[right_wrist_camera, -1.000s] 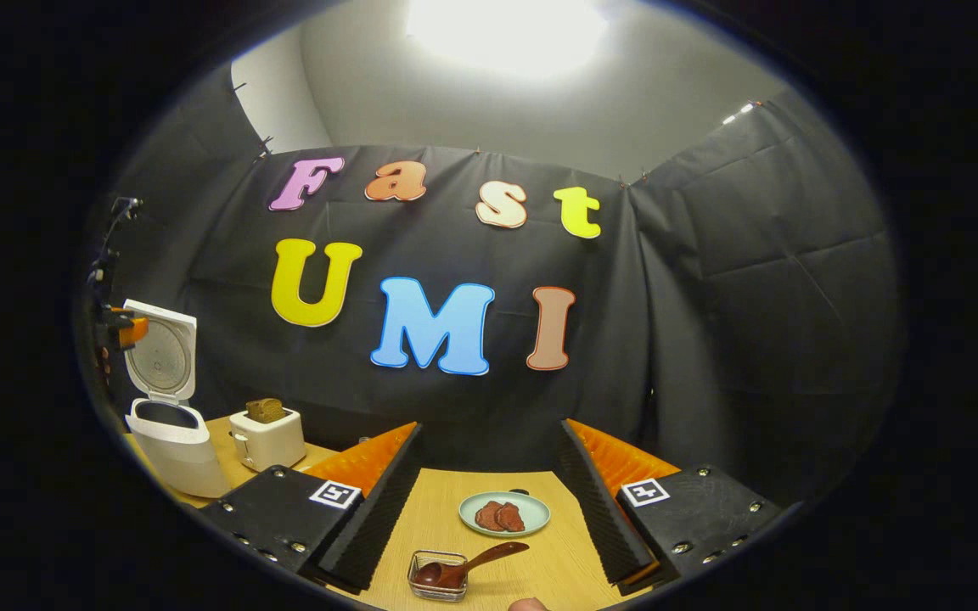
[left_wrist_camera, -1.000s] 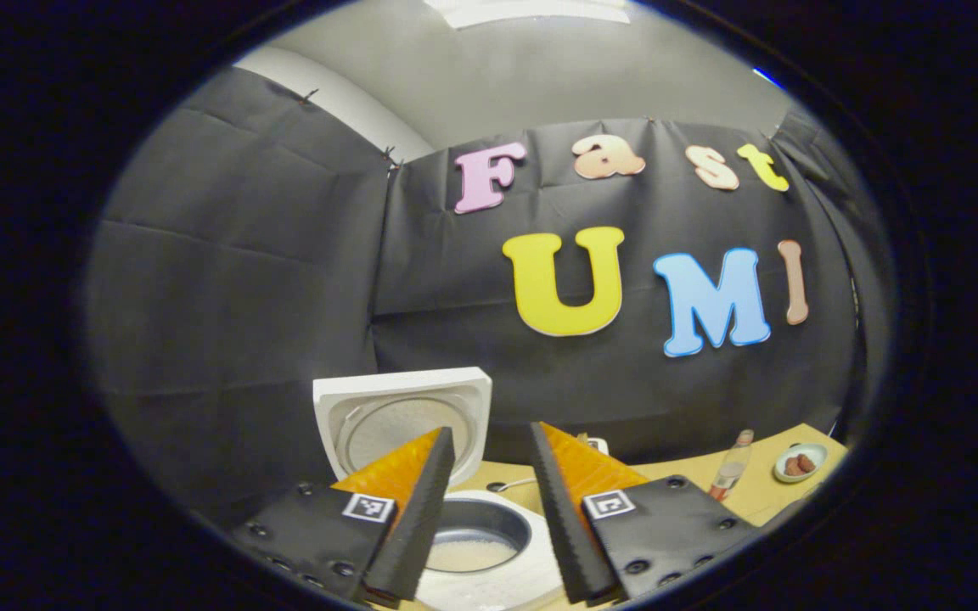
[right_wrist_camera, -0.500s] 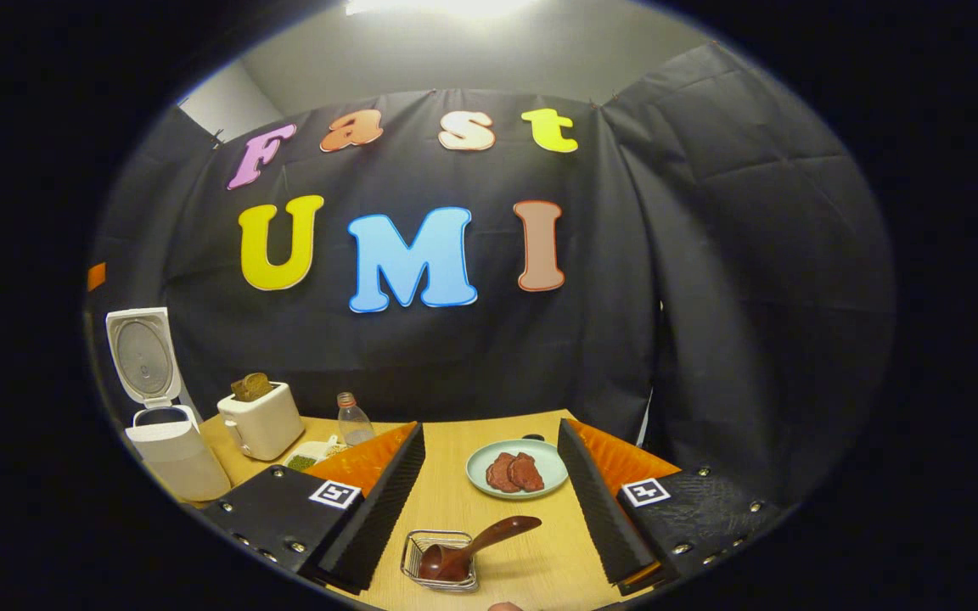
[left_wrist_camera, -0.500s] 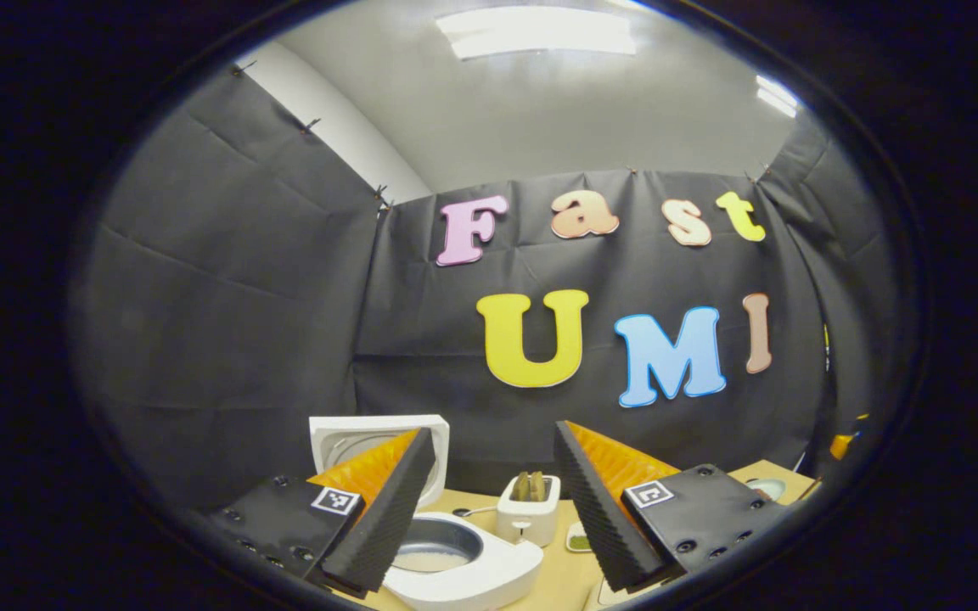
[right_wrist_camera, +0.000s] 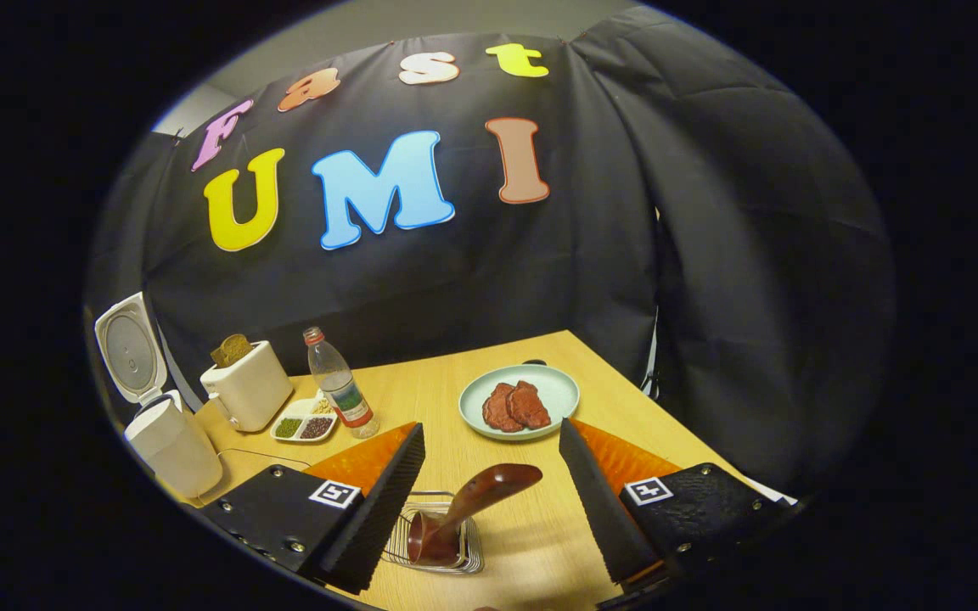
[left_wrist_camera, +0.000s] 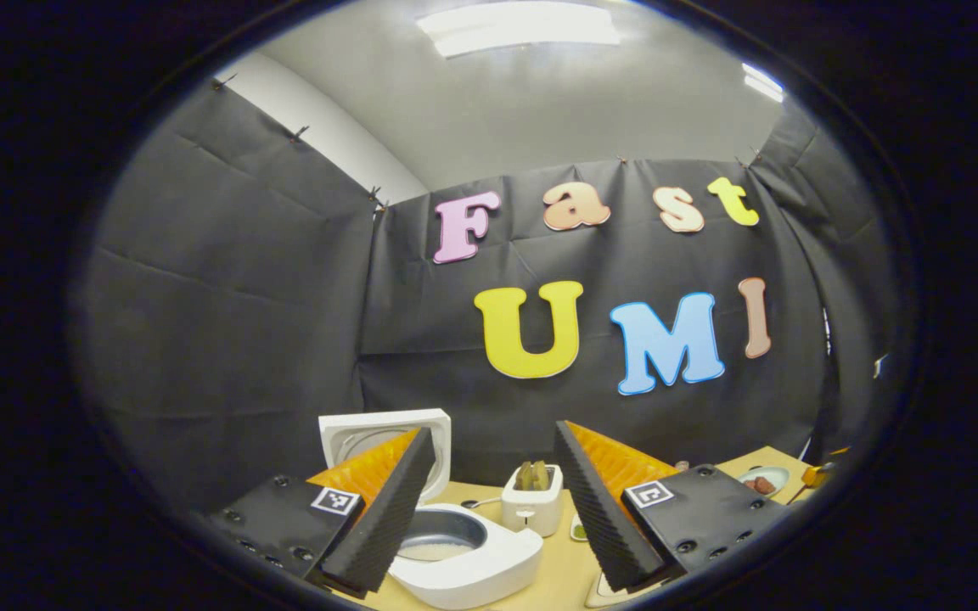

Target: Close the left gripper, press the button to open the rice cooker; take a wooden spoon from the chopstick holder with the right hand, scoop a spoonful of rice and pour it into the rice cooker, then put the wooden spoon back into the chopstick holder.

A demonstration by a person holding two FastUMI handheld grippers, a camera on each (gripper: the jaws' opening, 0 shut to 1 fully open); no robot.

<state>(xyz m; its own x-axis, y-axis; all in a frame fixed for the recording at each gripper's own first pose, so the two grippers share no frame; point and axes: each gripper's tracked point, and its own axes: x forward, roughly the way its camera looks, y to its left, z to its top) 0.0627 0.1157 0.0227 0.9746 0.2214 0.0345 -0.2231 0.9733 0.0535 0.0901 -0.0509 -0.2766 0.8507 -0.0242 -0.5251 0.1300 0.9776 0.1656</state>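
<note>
The right gripper (right_wrist_camera: 489, 501) has been brought nearer the brown wooden spoon (right_wrist_camera: 463, 507) (in its wire holder (right_wrist_camera: 441, 543)). The left gripper (left_wrist_camera: 489, 509) has been drawn back from the open white rice cooker (left_wrist_camera: 455, 556).

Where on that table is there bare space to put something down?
Bare wood lies right of the wire holder, below the plate, and between the bottle and plate. The left end is crowded: rice cooker, toaster, small divided dish.

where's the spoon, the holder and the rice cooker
spoon (right_wrist_camera: 489, 485), right gripper view, on its handle
holder (right_wrist_camera: 474, 552), right gripper view, on its wire rim
rice cooker (left_wrist_camera: 489, 570), left gripper view, on its white front rim
</note>
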